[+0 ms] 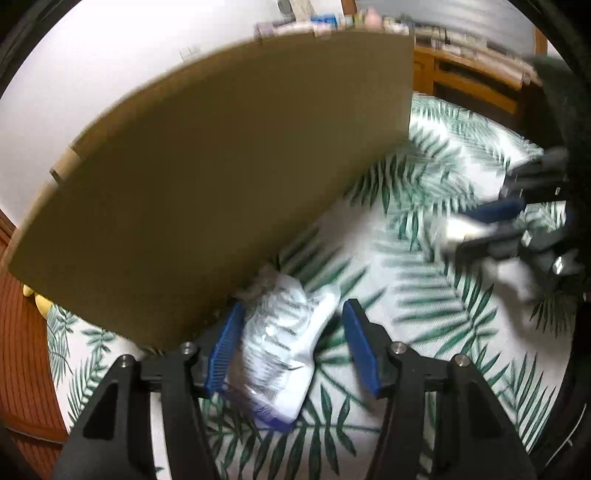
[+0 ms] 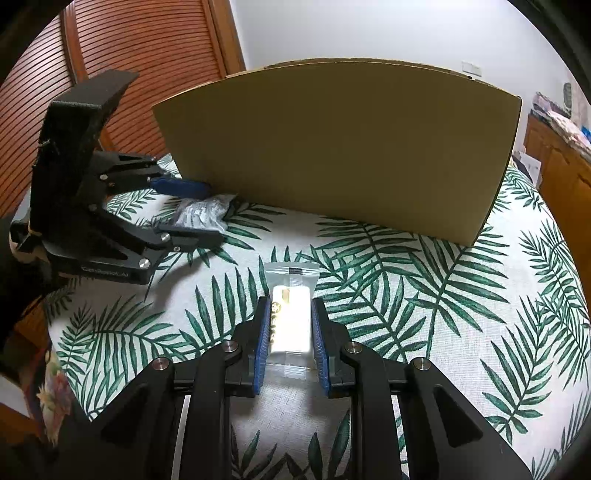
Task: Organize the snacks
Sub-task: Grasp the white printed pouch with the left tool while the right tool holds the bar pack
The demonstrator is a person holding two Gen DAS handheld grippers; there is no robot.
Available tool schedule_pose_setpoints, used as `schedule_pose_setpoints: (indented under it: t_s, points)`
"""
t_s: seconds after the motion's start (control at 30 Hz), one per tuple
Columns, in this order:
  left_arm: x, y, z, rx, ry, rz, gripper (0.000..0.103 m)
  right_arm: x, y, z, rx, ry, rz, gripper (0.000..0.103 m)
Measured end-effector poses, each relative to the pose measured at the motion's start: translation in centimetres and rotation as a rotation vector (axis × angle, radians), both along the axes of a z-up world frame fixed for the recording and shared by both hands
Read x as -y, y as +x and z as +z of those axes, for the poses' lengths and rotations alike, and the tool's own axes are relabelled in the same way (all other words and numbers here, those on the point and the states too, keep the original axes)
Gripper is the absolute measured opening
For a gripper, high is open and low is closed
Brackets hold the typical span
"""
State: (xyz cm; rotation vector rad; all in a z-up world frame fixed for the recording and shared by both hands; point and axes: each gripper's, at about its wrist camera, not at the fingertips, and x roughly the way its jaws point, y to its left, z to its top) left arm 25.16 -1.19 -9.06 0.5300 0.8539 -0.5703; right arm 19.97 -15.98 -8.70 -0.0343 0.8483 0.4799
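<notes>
Two snack packets are engaged. Right gripper clamps white packet above mid-worktop; left gripper, open, straddles crinkled packet against cardboard box. Risk: box wall blocks closure; packet slips.

Leaf-print tablecloth, slatted wooden door, white wall
</notes>
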Motion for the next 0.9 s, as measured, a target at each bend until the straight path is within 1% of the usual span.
schedule_pose_setpoints:
  t_s: [0.23,0.37,0.47,0.5,0.57,0.7,0.77,0.9]
  points:
    - [-0.8,-0.6,0.0,-0.014,-0.015,0.019,0.058,-0.1,0.0,0.0,0.0,0.0,-0.001,0.02]
    - [-1.5,-0.5,0.0,-0.034,-0.048,0.036,0.058,0.0,0.0,0.0,0.0,0.0,-0.001,0.02]
    - [-1.9,-0.6,0.0,-0.052,-0.067,0.053,0.051,0.0,0.0,0.0,0.0,0.0,-0.001,0.02]
    - [-2.0,-0.9,0.1,-0.043,-0.059,0.062,0.044,0.0,-0.1,0.0,0.0,0.001,0.0,0.02]
    - [-1.9,-1.3,0.1,-0.031,-0.043,0.072,0.036,0.0,0.0,0.0,0.0,0.002,-0.001,0.02]
    - [-2.1,-1.8,0.3,-0.041,-0.042,0.086,0.036,0.0,0.0,-0.1,0.002,0.002,0.0,0.02]
    - [-2.1,-2.0,0.6,-0.032,-0.05,0.094,0.036,0.1,0.0,-0.2,0.002,0.003,-0.001,0.02]
    - [-2.1,-2.6,1.7,-0.013,-0.099,0.111,0.035,0.0,-0.1,0.0,0.005,0.004,-0.003,0.02]
